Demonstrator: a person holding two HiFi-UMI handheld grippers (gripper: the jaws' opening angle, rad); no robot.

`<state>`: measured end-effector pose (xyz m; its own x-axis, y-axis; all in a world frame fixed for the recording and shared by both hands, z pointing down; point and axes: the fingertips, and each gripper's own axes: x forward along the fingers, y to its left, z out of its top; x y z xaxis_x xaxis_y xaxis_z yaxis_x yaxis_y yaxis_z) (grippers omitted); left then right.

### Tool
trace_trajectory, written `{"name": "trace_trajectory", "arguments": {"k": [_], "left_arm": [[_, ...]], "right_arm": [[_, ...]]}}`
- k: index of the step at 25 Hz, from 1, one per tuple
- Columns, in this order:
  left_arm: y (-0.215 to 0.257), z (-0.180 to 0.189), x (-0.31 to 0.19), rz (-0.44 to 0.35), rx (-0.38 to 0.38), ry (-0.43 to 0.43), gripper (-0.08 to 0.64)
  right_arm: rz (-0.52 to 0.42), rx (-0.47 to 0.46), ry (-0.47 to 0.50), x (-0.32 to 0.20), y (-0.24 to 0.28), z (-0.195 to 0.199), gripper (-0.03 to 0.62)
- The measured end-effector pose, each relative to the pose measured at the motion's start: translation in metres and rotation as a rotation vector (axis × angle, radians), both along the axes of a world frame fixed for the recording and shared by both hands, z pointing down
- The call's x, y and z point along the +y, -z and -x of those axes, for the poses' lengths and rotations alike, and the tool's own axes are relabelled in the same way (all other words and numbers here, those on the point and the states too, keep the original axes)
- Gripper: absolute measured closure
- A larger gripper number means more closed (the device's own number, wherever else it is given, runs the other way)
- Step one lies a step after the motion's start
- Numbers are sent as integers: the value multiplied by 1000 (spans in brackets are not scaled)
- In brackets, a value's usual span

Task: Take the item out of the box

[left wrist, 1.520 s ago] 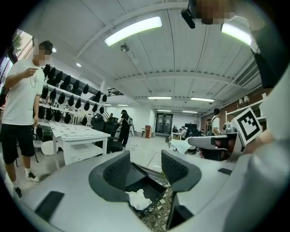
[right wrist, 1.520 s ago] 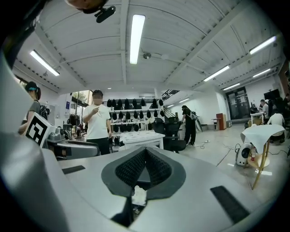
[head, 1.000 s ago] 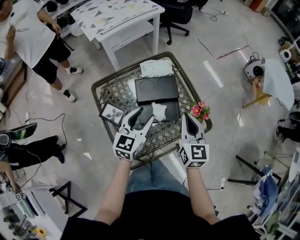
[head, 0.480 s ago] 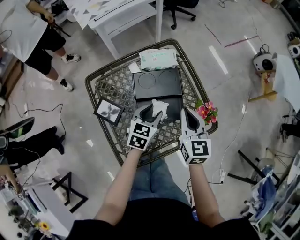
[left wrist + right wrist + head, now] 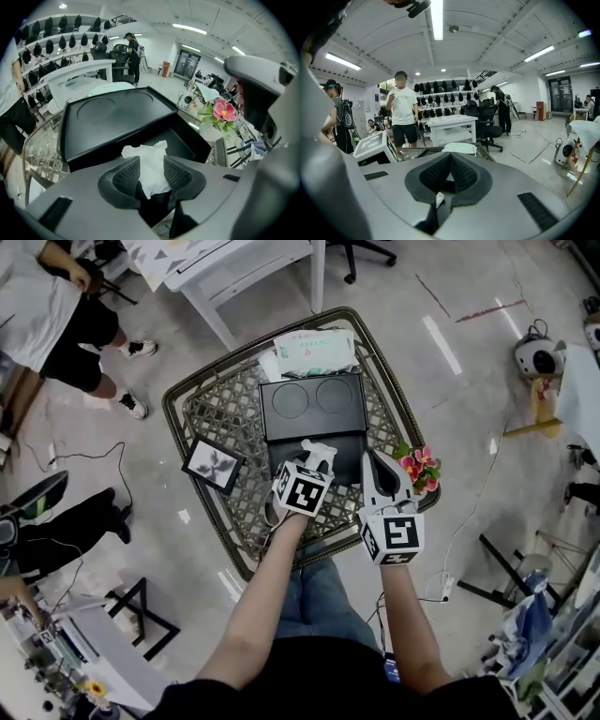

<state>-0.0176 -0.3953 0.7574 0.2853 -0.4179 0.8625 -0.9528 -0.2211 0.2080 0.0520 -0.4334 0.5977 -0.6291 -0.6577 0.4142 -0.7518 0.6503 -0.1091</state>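
A crumpled white paper item (image 5: pixel 318 450) lies in the open black box (image 5: pixel 345 454) on the wicker table (image 5: pixel 208 411). My left gripper (image 5: pixel 313 463) reaches into the box. In the left gripper view the paper (image 5: pixel 147 161) stands between the two ribbed pads (image 5: pixel 126 176) of this gripper (image 5: pixel 151 172). Its jaws are closing around the paper with some width left. The black lid (image 5: pixel 112 117) with two round hollows rests behind the box. My right gripper (image 5: pixel 376 468) hovers at the box's right edge, shut and holding nothing (image 5: pixel 450 161).
A framed picture (image 5: pixel 214 465) lies left of the box and pink flowers (image 5: pixel 418 468) stand at its right. A pale tissue pack (image 5: pixel 314 347) sits at the table's far edge. A white desk (image 5: pixel 234 263) and a standing person (image 5: pixel 47 306) are beyond.
My left gripper has moved right and forward into the box, over the white paper, and its jaws have narrowed. The right gripper has stayed beside the box.
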Motion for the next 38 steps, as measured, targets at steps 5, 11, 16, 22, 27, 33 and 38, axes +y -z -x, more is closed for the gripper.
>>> {"name": "trace_trajectory", "arguments": {"k": [5,11,16,22,27,33,38], "left_arm": [[-16,-1,-4,83,-45,-4,405],[-25,-1,-4,97,-123,-51,461],[-26,-3,-1,91,-134,-67,508],[-18,-6,1,74,-99,-103,528],[2,-11,3,-3,-54,-110,531],[49,-11,-2,-175,20,-82,531],[112,-2,0,-363,96,-35,529]], "right_arm": [[7,1,5,-6,-3,0,589],[23,6,-2,-10,-9,-4,591],[24,7,-11,-9,-8,-9,591],[16,2,-26,-9,-2,-13,591],[8,-8,-49,-5,7,-16,591],[-29,-15,-88,-2,19,-28,591],[-47,-40,-134,6,35,-36,591]]}}
